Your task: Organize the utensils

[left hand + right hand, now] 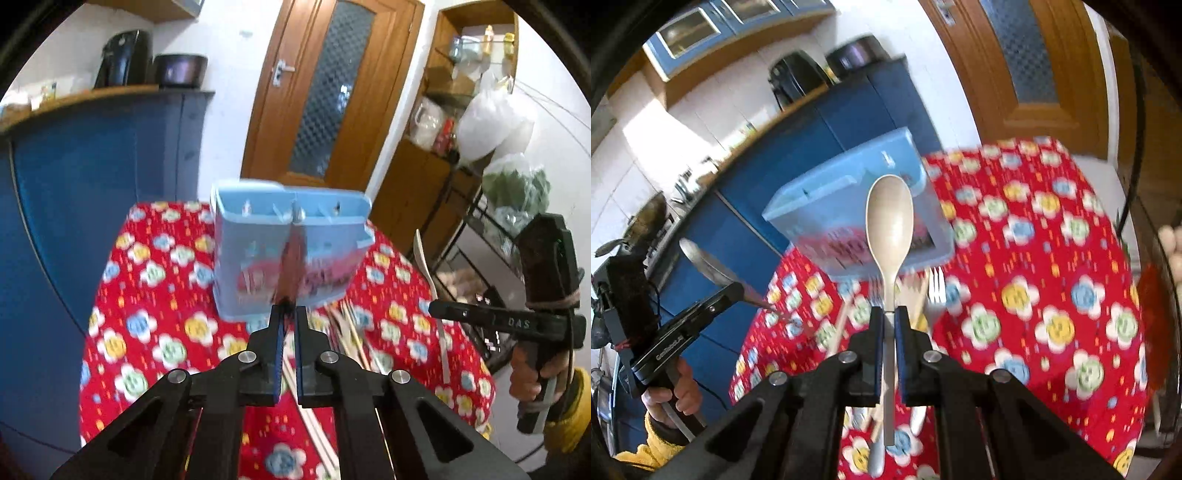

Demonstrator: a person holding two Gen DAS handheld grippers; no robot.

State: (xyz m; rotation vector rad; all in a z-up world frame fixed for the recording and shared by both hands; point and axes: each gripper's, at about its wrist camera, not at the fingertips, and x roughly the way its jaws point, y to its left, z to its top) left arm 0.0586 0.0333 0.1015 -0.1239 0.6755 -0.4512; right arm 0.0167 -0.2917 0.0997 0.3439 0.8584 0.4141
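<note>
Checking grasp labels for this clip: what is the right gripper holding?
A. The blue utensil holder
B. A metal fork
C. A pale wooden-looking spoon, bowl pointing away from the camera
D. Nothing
C: in the right wrist view the right gripper is shut on the handle of the pale spoon, whose bowl stands up in front of the blue utensil holder.

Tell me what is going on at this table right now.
A person with a gripper in each hand is sorting utensils. The right gripper is shut on a pale spoon, bowl up. The left gripper is shut on a metal spoon. Both are held above the red flowered tablecloth, near the blue utensil holder. More forks and sticks lie on the cloth.
</note>
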